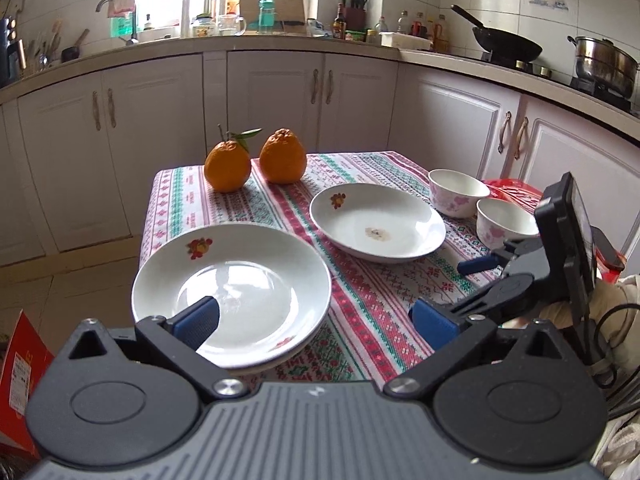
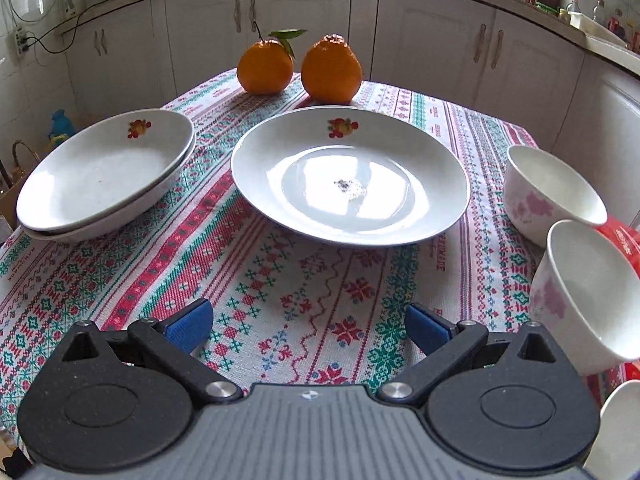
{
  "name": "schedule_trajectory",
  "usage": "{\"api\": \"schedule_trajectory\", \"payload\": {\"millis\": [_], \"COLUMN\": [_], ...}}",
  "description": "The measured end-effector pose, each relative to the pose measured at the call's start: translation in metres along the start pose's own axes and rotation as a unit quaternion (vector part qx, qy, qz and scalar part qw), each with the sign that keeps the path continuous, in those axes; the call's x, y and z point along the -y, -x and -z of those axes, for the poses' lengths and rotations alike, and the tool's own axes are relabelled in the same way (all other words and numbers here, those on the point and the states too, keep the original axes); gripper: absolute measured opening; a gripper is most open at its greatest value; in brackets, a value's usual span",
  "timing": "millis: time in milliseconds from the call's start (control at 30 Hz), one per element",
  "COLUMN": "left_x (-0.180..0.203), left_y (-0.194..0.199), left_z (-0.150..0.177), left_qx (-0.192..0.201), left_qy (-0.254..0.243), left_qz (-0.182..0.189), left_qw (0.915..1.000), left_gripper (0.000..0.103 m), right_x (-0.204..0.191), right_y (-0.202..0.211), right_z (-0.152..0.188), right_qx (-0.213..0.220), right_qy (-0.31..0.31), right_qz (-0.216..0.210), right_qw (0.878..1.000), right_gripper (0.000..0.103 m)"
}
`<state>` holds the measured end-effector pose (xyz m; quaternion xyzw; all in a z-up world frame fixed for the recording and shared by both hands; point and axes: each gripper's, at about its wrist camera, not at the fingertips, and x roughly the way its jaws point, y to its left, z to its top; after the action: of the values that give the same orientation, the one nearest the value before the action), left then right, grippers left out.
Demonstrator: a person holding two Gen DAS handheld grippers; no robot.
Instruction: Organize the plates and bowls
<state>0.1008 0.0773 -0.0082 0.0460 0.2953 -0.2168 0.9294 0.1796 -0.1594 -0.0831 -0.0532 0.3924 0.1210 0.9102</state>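
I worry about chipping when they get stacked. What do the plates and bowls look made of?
The plates look like glazed white ceramic: window glare on a glossy surface, printed fruit decal. The bowls look the same, glossy with pink flower prints. Hard melamine can't be ruled out.

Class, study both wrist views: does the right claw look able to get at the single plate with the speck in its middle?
Probably yes. The right claw is open and faces the single plate across bare tablecloth. The stacked plates lie to one side, the bowls to the other.
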Motion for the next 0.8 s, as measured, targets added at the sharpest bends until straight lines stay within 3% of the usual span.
{"api": "schedule_trajectory", "payload": {"millis": [333, 567, 800], "left_x": [0.006, 0.015, 0.019], "left_y": [-0.029, -0.057, -0.101], "left_z": [-0.047, -0.074, -0.096], "left_qx": [-0.009, -0.018, -0.046], "left_qy": [-0.02, -0.063, -0.096], "left_qz": [0.006, 0.001, 0.03], "left_qw": [0.9998, 0.9978, 0.9939], "left_gripper": [0.102, 0.102, 0.102], "right_x": [0.002, 0.006, 0.017], "right_y": [0.001, -0.001, -0.006], "right_z": [0.005, 0.002, -0.003], "right_qx": [0.018, 0.019, 0.015], "right_qy": [-0.002, -0.006, -0.023], "right_qz": [0.0, 0.006, 0.023], "right_qw": [1.0, 1.0, 0.999], "right_gripper": [0.103, 0.103, 0.103]}}
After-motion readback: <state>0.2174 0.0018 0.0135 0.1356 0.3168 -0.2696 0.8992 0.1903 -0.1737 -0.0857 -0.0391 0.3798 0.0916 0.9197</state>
